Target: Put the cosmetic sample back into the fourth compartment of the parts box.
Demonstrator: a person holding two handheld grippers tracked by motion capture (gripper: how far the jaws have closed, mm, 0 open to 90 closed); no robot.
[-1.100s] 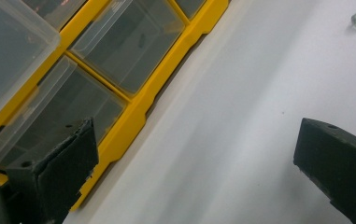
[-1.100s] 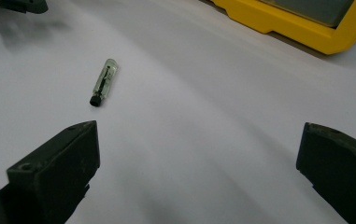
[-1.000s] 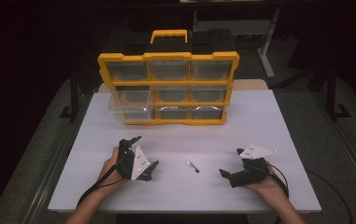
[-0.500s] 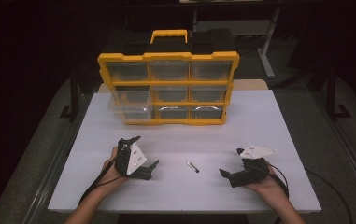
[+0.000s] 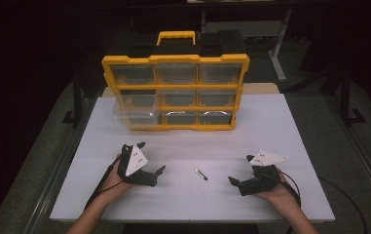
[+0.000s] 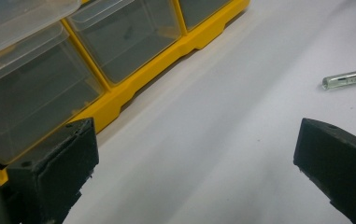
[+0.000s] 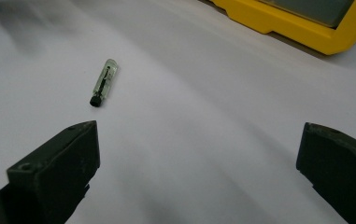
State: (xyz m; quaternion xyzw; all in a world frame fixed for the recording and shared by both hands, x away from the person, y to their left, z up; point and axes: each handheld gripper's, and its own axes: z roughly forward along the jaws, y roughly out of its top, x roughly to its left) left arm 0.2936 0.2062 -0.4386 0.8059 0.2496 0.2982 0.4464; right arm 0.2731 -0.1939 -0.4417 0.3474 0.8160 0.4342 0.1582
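A small clear tube with a black cap point(image 5: 200, 174) lies on the white table between my two grippers; it also lies at the right edge of the left gripper view point(image 6: 348, 78) and ahead of the left jaw in the right gripper view point(image 7: 103, 82). My left gripper point(image 5: 152, 157) rests on the table to the left of the tube, open and holding nothing point(image 6: 194, 154). My right gripper point(image 5: 240, 168) sits to the right of the tube, also open with nothing between its jaws point(image 7: 199, 158). Each is held by a hand.
A yellow organizer case point(image 5: 176, 92) with clear drawers stands upright at the back of the table. One clear drawer at its lower left point(image 5: 133, 111) is pulled out. The white tabletop point(image 5: 280, 131) ends at edges on both sides, with dark floor beyond.
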